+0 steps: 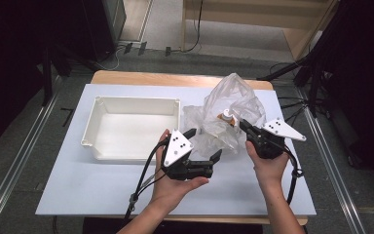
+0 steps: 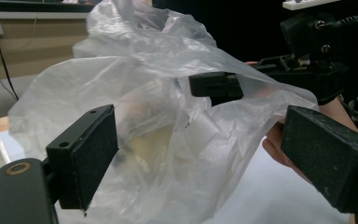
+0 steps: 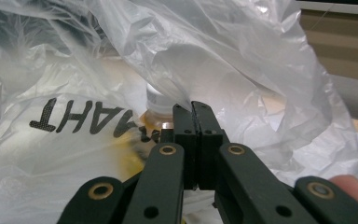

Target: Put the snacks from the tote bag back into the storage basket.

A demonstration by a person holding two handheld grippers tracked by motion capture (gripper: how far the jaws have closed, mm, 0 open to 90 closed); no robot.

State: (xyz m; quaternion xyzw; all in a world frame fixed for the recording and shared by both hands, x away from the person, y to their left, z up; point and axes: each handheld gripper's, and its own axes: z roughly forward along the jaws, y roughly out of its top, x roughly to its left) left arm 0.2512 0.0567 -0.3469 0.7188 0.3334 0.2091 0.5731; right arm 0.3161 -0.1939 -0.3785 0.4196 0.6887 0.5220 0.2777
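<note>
In the high view, the clear plastic bag stands crumpled on the white board, right of the white tray. The right gripper touches the bag's right flank; the left gripper, jaws spread and empty, sits just off its lower left.

In the left gripper view, the bag lies straight ahead between the parted pads.

In the right gripper view, the jaws are pressed together on a fold of the film, and a white-capped bottle stands upright inside.
</note>
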